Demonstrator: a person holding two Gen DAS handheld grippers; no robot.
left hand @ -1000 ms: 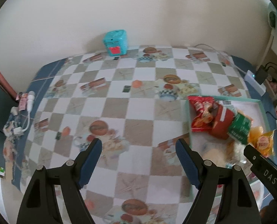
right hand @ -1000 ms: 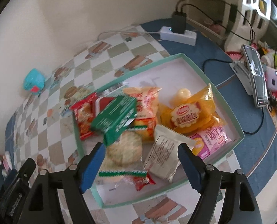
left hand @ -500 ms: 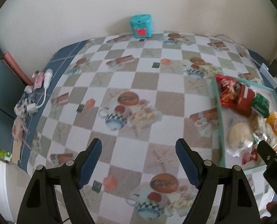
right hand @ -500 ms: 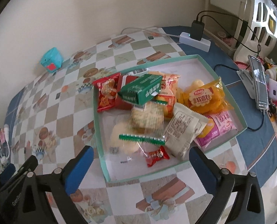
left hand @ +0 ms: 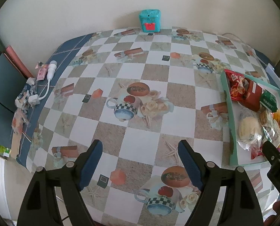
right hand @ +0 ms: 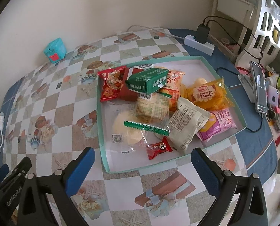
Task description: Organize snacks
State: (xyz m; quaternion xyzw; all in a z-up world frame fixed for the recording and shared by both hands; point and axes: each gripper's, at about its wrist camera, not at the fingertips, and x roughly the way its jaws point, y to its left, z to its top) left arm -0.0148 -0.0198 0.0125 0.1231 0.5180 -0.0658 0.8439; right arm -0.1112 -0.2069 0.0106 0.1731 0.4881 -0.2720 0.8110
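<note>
Right tongs point(right hand: 142, 163) spread wide and empty, hung over the near rim of the teal tray point(right hand: 102, 131), probably readied that broad to take one of the bulkier packets. Left tongs point(left hand: 140, 160) parted too, nothing between them, poised over bare checked bench point(left hand: 132, 143) left of the tray, likely kept clear for sorting onto.

Inside the tray, heaped rather than sorted: nearest, a small red candy point(right hand: 158, 147), long axis tipped up toward the right. Behind it, a clear bag of pale cake point(right hand: 126, 130) with a green sealed strip lying crosswise. Beside that, a cream packet point(right hand: 187, 124), lengthwise from near rim toward the far right corner. Farther back, an orange bread bag point(right hand: 205, 96) over a pink one point(right hand: 219, 126), and a green pack point(right hand: 147, 82) propped slantwise on red packets point(right hand: 111, 84), long axis roughly left to right. Contents beneath the pile hard to make out.

Far off by the wall, a teal box point(left hand: 149, 20).
</note>
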